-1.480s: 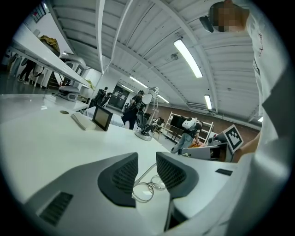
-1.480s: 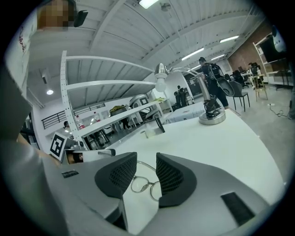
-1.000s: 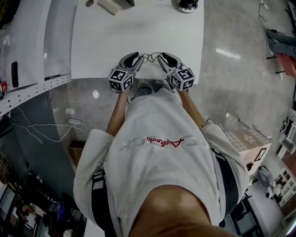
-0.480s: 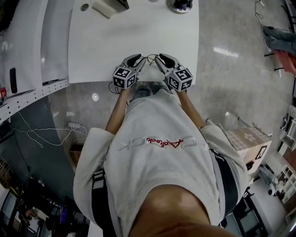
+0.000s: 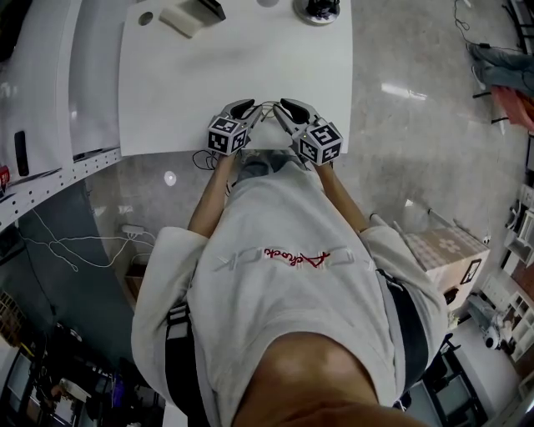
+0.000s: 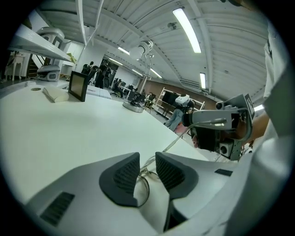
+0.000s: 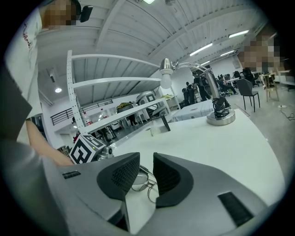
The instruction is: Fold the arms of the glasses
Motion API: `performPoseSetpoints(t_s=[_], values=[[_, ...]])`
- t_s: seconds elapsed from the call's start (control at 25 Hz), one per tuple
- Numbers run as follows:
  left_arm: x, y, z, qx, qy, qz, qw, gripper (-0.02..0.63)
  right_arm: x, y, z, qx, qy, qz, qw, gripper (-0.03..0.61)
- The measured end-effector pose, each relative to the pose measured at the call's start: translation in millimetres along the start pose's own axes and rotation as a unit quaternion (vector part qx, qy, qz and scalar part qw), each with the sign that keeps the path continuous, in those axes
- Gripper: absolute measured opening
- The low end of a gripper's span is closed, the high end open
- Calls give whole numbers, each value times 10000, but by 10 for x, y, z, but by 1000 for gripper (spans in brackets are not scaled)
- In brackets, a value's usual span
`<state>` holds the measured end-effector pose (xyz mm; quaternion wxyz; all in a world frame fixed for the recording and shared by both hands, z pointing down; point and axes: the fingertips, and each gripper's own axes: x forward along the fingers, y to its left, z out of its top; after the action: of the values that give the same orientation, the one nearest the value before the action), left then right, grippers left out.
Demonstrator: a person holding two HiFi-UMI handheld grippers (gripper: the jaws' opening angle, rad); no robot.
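Thin wire-framed glasses (image 5: 265, 108) lie at the near edge of the white table (image 5: 209, 75), between my two grippers. In the left gripper view, my left gripper (image 6: 140, 173) has a lens rim of the glasses (image 6: 144, 183) between its jaws. The jaws are closing, and a small gap still shows beside the pads. One glasses arm (image 6: 177, 139) slants up toward my right gripper (image 6: 216, 120). The right gripper view shows my right gripper (image 7: 146, 171) shut on the glasses (image 7: 140, 182), with the lenses just beyond its pads. In the head view, my left gripper (image 5: 250, 109) and right gripper (image 5: 280, 108) point toward each other.
A lamp base (image 5: 319, 10) stands at the table's far edge, with a small dark screen (image 6: 77, 86) and a pale block (image 5: 179, 21) at the far left. A white shelf unit (image 5: 50, 100) runs along the left. The table edge (image 5: 250, 152) lies just under my wrists.
My left gripper has come down and in toward the glasses, and its tips now sit around the frame. The right gripper has held still.
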<state>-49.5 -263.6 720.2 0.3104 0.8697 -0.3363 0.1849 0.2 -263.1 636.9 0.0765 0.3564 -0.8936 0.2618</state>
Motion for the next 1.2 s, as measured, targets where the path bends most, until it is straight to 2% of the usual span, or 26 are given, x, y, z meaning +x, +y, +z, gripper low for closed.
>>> performPoseSetpoints(t_s=[0.4, 0.88, 1.0, 1.2], values=[[-17, 0, -14, -46, -48, -63, 10000, 121, 71, 81, -29, -61, 75, 107, 9999, 84], [-90, -47, -8, 110, -78, -220, 9997, 121, 266, 71, -251, 27, 455, 233, 9987, 78], [-228, -23, 37, 120, -234, -152, 9995, 121, 305, 50, -315, 78, 517, 242, 9983, 78], [-604, 109, 52, -93, -591, 174, 9981, 121, 356, 13, -353, 90, 582, 248, 9980, 77]])
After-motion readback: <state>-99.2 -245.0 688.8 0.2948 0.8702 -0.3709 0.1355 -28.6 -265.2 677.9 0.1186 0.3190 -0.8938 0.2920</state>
